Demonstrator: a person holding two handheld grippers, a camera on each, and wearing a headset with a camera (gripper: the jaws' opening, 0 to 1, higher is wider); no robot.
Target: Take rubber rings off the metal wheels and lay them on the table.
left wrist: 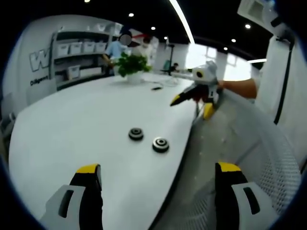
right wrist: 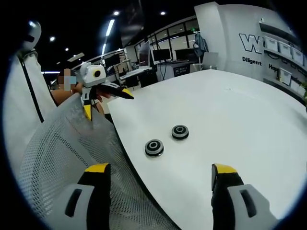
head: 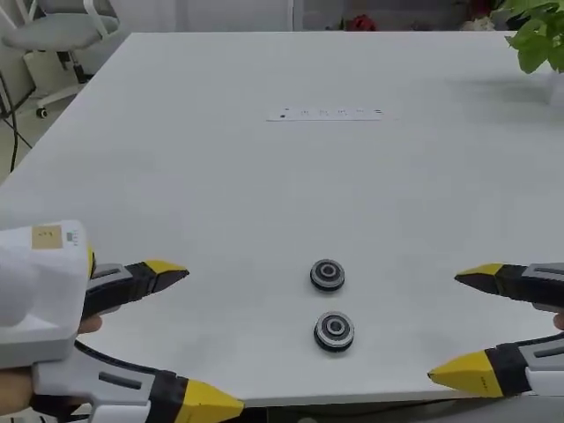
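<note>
Your left gripper (head: pixel 211 340) hangs over the near left edge of the table (head: pixel 264 176), jaws spread wide with nothing between them; your right gripper (head: pixel 445 327) mirrors it at the near right edge, jaws just as wide and equally empty; the yellow tips of both point inward across the white top.

Between the two grippers, well apart from either, the near wheel (head: pixel 334 332) lies flat close to the table's front edge; the far wheel (head: pixel 328 275) lies flat just beyond it, near but not touching. Each wheel is a small round disc; a dark outer band runs round the rim, a bright metal ring sits inside that, and the centre is a pale hub. From the left gripper view the pair sits ahead of your jaws, the near wheel (left wrist: pixel 160 144) by the edge; the right gripper view shows the same pair from the other side.

Farther out, a leafy plant (head: pixel 538 35) stands at the far right corner; a white office chair (head: pixel 62 31) stands off the far left corner.
</note>
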